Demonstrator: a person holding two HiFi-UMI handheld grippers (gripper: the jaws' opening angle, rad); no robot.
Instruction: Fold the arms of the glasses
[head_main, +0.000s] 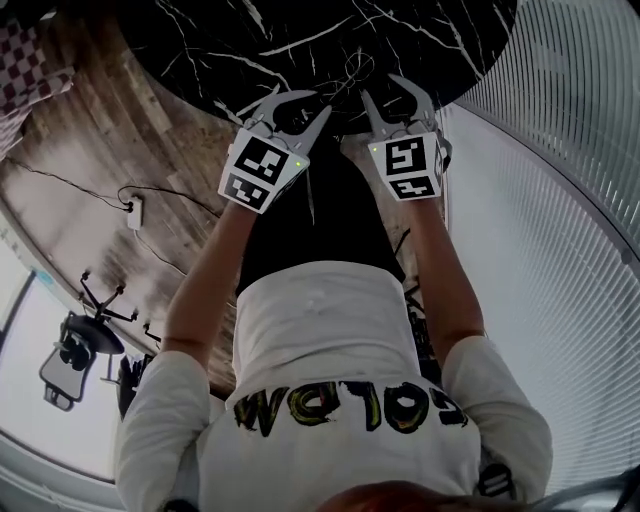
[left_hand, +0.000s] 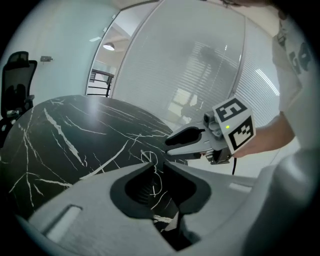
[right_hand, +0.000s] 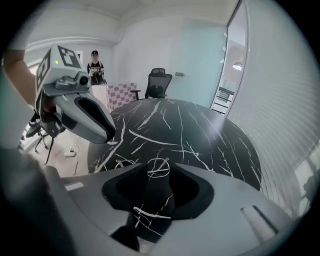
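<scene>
From the head view, the glasses (head_main: 355, 70), a thin wire frame, lie on the black marble table (head_main: 200, 45) close to its near edge, just beyond the tips of both tools. The left gripper (head_main: 308, 103) and the right gripper (head_main: 380, 90) hover side by side over that edge, near each other.

In the left gripper view, the jaws stand apart with nothing pressed between them. The wire frame (left_hand: 149, 159) shows on the table past the gap, and the right gripper reaches in from the right.

In the right gripper view, the jaws are also wide and empty, with one round rim (right_hand: 159, 167) just ahead of the gap. Whether the arms are folded I cannot tell.

The likely risks are these. A nudge on such a light frame could slide it across the polished marble and off the near edge. A hard pinch could bend the wire. The two tools are close enough to knock together.
</scene>
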